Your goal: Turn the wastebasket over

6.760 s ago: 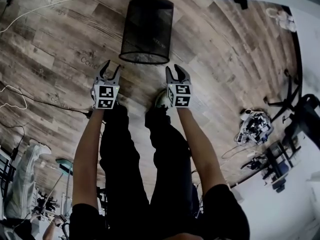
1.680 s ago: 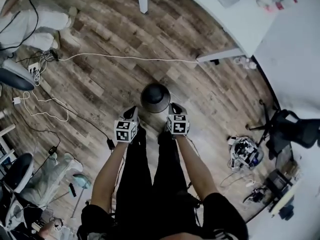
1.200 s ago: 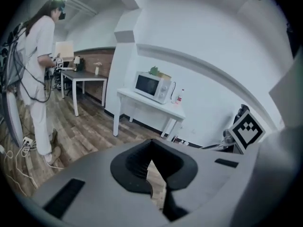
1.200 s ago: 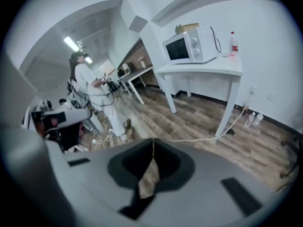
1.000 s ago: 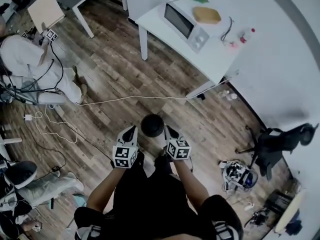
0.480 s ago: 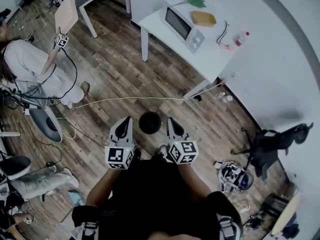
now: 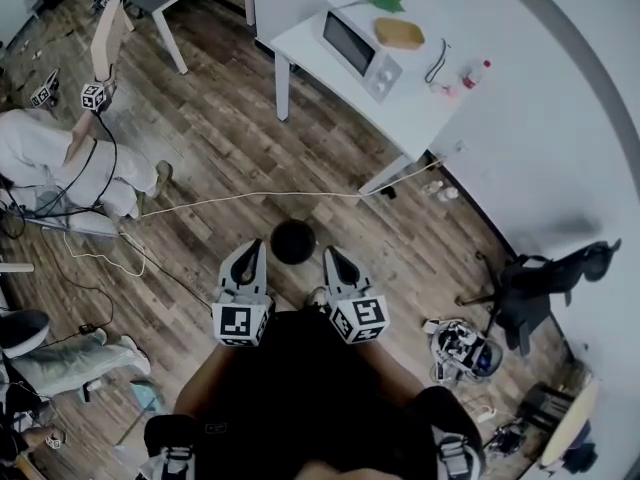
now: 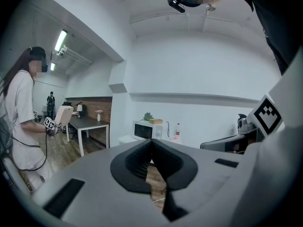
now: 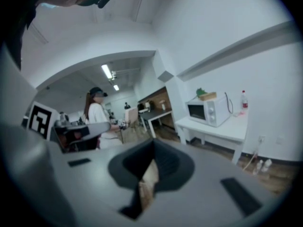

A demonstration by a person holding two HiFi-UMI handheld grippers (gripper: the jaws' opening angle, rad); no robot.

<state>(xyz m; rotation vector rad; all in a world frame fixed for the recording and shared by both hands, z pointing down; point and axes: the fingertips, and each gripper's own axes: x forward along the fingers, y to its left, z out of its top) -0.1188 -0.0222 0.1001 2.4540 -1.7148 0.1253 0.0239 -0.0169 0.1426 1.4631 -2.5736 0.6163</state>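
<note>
The black mesh wastebasket (image 7: pixel 293 241) stands on the wooden floor, seen from straight above as a small dark round shape. I cannot tell which end is up. My left gripper (image 7: pixel 251 247) and my right gripper (image 7: pixel 328 255) hang high above the floor, one at each side of the basket in the head view, and touch nothing. Both are shut and empty. In the left gripper view the left gripper (image 8: pixel 152 144) points across the room with its jaws pressed together. The right gripper (image 9: pixel 152 144) does the same in its own view. Neither gripper view shows the basket.
A white table (image 7: pixel 425 108) with a microwave (image 7: pixel 362 43) stands at the far side. A white cable (image 7: pixel 250 198) crosses the floor beyond the basket. A person (image 7: pixel 60 163) sits at the left. A black chair (image 7: pixel 540 288) and loose gear (image 7: pixel 460 353) are at the right.
Both grippers have lifted away from the basket, which they flanked closely before. The head view has risen too, so the basket looks smaller and farther below.
</note>
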